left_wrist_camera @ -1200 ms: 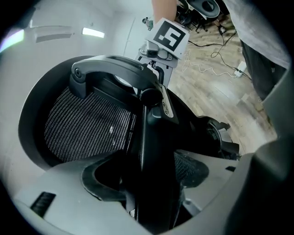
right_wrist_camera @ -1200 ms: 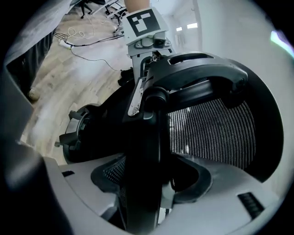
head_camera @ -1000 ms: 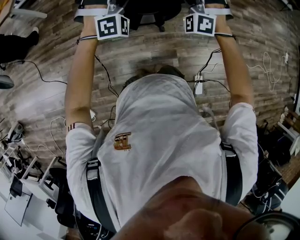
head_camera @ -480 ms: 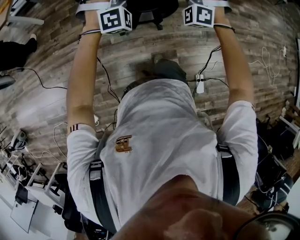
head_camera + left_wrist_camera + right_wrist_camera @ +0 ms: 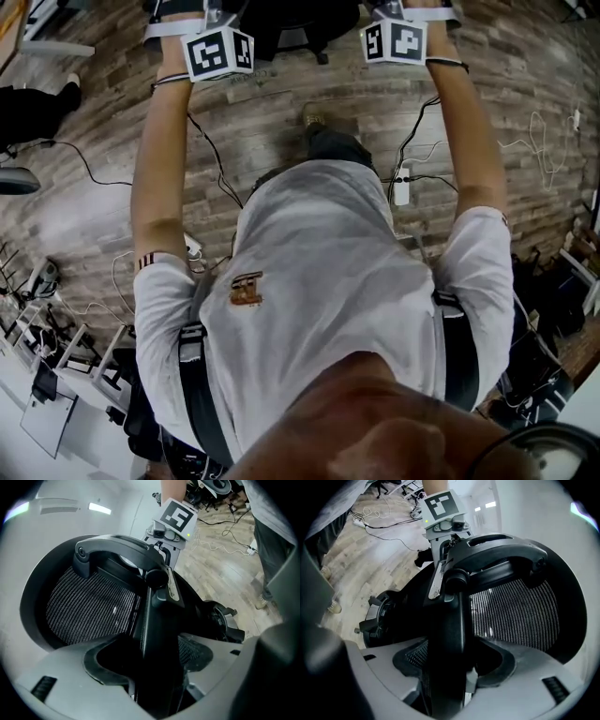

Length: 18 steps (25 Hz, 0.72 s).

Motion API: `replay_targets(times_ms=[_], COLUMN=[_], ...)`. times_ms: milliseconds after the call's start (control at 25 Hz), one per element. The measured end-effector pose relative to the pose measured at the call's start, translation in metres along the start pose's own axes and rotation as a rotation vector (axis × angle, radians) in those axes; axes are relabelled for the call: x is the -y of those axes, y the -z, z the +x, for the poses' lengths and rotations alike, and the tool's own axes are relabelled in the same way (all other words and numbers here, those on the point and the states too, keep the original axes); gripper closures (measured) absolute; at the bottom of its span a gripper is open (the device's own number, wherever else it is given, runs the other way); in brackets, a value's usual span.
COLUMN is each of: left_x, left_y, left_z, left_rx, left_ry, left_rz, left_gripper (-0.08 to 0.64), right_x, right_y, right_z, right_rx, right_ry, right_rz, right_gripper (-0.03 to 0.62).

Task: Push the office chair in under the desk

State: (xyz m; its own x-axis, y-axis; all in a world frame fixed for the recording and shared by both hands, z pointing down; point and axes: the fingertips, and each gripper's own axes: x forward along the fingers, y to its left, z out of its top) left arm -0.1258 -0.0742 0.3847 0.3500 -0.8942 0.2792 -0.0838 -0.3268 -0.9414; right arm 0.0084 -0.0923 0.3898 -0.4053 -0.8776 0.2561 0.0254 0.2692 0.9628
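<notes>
The black office chair (image 5: pixel 298 21) sits at the top edge of the head view, between my two outstretched arms. Its mesh back (image 5: pixel 89 604) and curved headrest bar (image 5: pixel 119 550) fill the left gripper view. My left gripper (image 5: pixel 157 670) is shut on the upright black frame bar (image 5: pixel 157 620) of the chair back. My right gripper (image 5: pixel 447 677) is shut on the chair's frame bar (image 5: pixel 449 630) from the other side, with the mesh (image 5: pixel 513 613) behind it. Each gripper's marker cube (image 5: pixel 217 52) (image 5: pixel 396 42) shows in the head view. No desk can be made out.
The floor is wood planks (image 5: pixel 84 216) with black cables (image 5: pixel 211 150) and a white power strip (image 5: pixel 401 190) lying on it. My shoe (image 5: pixel 317 120) is stepped forward. A person's dark leg (image 5: pixel 33 98) is at the left. Chair bases and gear (image 5: pixel 56 347) crowd the lower left.
The floor and power strip have slid toward me in the head view and my foot has stepped forward. Both grippers keep their hold on the chair.
</notes>
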Motion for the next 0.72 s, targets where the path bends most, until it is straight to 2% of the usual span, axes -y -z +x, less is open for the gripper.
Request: replay_targets(times_ms=[720], left_x=[-0.062], left_y=[0.057], left_z=[0.166], left_rx=[-0.082], left_ry=[-0.026], left_rz=[-0.046], left_gripper=[0.222], right_x=[0.052], right_y=[0.069], right_z=[0.156], right_rx=[0.082], right_ry=[0.008], right_rz=[0.004], right_gripper=[0.333])
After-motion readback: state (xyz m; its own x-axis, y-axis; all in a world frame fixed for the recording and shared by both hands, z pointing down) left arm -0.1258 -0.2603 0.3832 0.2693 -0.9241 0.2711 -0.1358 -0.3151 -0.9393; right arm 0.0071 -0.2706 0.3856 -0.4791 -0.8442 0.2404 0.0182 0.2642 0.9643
